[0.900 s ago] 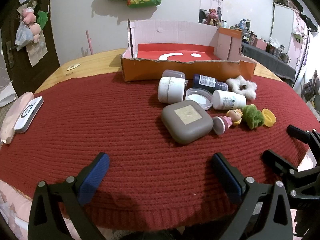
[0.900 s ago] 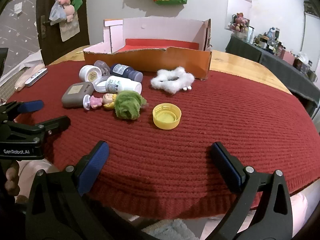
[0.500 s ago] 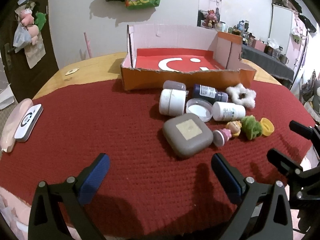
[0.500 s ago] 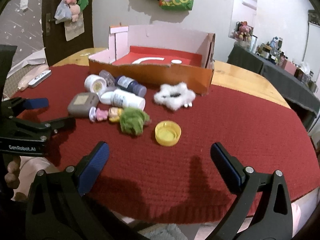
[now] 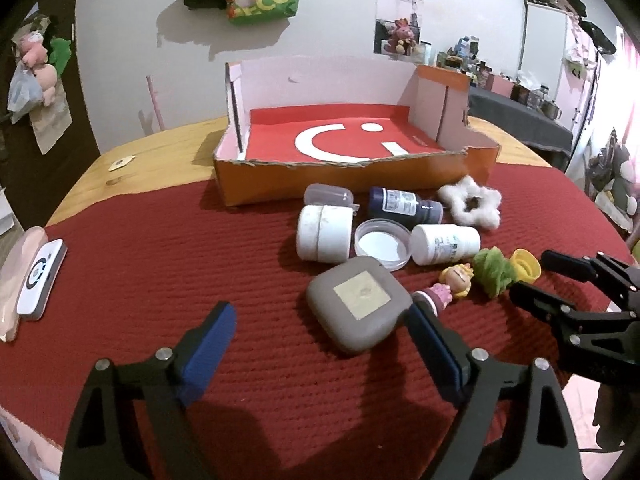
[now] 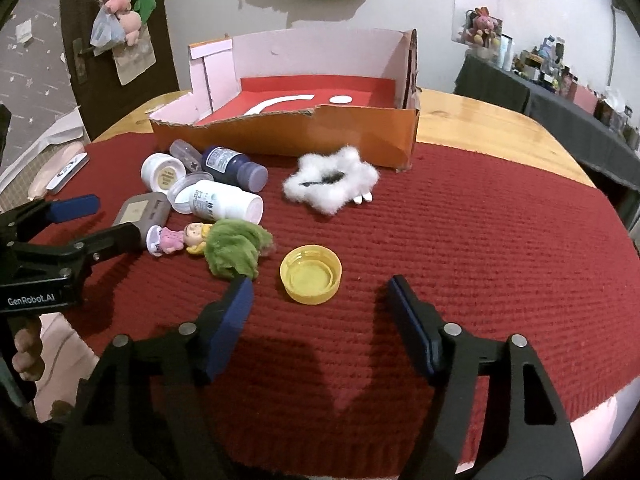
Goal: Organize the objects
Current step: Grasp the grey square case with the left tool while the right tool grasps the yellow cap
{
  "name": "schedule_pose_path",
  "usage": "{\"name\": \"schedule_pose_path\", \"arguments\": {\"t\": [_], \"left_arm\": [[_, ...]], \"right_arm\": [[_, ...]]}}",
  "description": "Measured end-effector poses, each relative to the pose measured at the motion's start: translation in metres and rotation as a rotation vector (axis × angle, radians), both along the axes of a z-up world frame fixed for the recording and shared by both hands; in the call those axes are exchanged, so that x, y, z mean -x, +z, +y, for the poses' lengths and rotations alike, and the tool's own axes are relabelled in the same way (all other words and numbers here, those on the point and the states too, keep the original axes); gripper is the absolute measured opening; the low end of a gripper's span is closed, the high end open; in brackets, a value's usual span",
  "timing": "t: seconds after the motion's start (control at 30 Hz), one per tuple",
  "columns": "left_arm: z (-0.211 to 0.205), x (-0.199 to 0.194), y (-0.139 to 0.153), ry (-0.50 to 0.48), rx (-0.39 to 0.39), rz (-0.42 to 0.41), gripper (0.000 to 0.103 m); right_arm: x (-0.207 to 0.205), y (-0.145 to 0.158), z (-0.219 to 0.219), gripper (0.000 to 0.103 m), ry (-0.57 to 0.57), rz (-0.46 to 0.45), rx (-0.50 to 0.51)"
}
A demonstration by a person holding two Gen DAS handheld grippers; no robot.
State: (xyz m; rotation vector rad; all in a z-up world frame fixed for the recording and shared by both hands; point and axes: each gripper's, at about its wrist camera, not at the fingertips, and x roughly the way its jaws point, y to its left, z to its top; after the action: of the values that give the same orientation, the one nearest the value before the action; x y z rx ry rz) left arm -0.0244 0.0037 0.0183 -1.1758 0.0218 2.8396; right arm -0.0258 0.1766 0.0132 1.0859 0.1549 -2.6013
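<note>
Small objects lie on the red knitted cloth in front of an open orange cardboard box [image 5: 344, 176] [image 6: 280, 136]. They include a grey square case [image 5: 358, 302] [image 6: 140, 210], a white jar [image 5: 324, 232], a clear lid [image 5: 382, 244], a white bottle [image 5: 444, 242] [image 6: 226, 202], a dark blue bottle [image 5: 404, 204] [image 6: 232, 168], a small doll [image 5: 444, 286] [image 6: 176, 238], a green fuzzy ball [image 5: 494, 270] [image 6: 236, 248], a yellow cap [image 5: 526, 266] [image 6: 310, 274] and a white fluffy star [image 5: 472, 206] [image 6: 332, 184]. My left gripper [image 5: 320, 334] is open, its right finger beside the grey case. My right gripper [image 6: 320, 312] is open just short of the yellow cap.
A white remote [image 5: 38, 280] on a pink case lies at the cloth's left edge. The wooden table [image 5: 132, 164] shows beyond the cloth. A dark side table with clutter [image 6: 560, 92] stands at the right. Bags hang on the wall behind.
Both grippers have moved forward over the cloth toward the objects. The left now reaches the grey case and the right nears the yellow cap. Both stay open.
</note>
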Motion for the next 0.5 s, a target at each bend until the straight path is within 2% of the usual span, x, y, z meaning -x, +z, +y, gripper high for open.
{"name": "schedule_pose_path", "arguments": {"t": [0.5], "left_arm": [[0.008, 0.017, -0.009, -0.039, -0.006, -0.033, 0.085]], "right_arm": [[0.010, 0.001, -0.002, 0.037, 0.015, 0.011, -0.031]]}}
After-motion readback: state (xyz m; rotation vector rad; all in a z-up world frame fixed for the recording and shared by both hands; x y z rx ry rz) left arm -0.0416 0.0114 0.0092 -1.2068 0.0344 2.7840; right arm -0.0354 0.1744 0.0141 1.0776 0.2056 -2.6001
